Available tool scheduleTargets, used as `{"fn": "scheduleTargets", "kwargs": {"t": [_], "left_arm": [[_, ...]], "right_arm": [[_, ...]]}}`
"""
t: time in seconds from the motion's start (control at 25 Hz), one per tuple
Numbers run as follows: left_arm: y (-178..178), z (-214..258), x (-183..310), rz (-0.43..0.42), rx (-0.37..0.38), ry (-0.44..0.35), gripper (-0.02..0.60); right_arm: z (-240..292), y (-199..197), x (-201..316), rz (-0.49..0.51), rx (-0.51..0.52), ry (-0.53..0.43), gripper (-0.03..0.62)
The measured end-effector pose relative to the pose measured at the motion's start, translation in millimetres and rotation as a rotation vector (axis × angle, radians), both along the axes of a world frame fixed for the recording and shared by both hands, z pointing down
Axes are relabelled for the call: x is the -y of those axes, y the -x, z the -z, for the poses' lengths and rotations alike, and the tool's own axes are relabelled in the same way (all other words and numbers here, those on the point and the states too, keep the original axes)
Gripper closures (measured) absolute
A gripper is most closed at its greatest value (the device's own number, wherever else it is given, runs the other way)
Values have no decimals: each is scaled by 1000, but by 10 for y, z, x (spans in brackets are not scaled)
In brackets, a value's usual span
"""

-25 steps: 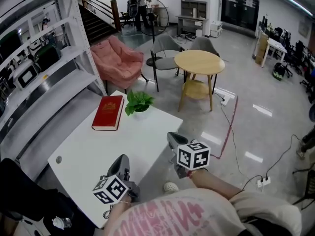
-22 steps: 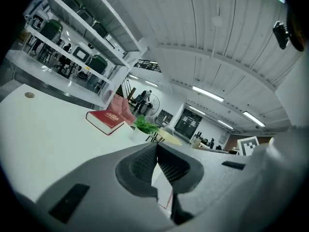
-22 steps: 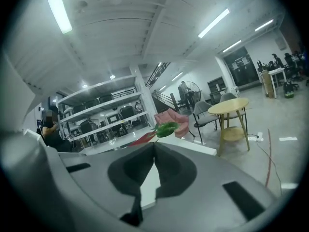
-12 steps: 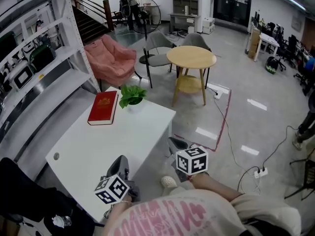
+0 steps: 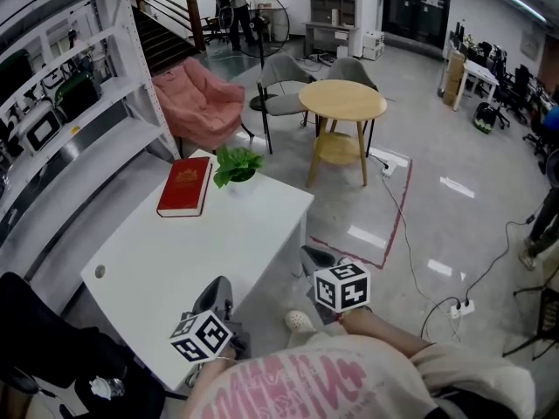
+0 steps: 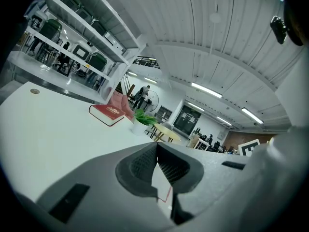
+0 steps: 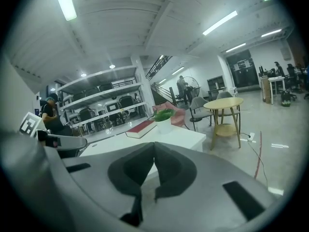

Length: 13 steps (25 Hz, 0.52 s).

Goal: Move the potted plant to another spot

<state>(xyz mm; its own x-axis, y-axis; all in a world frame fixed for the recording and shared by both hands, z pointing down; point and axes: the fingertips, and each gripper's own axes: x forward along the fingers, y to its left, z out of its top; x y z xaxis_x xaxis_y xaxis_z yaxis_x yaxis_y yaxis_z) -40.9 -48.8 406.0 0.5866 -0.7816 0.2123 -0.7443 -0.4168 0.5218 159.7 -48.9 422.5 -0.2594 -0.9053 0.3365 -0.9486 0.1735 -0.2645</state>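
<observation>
Potted plant [image 5: 236, 166] just beside red book [image 5: 184, 187] — far end of white table [image 5: 218, 251]

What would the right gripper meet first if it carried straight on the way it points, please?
The right gripper would probably meet the white table first, short of the potted plant; depth is unclear.
</observation>
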Motion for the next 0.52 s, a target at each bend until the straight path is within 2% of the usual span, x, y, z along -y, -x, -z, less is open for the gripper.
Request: {"fn": "scheduleTargets", "kwargs": {"t": [0.52], "left_arm": [[154, -85, 101, 37, -2, 17, 578]], "right_arm": [[-144, 135, 176, 38, -10, 37, 588]]}}
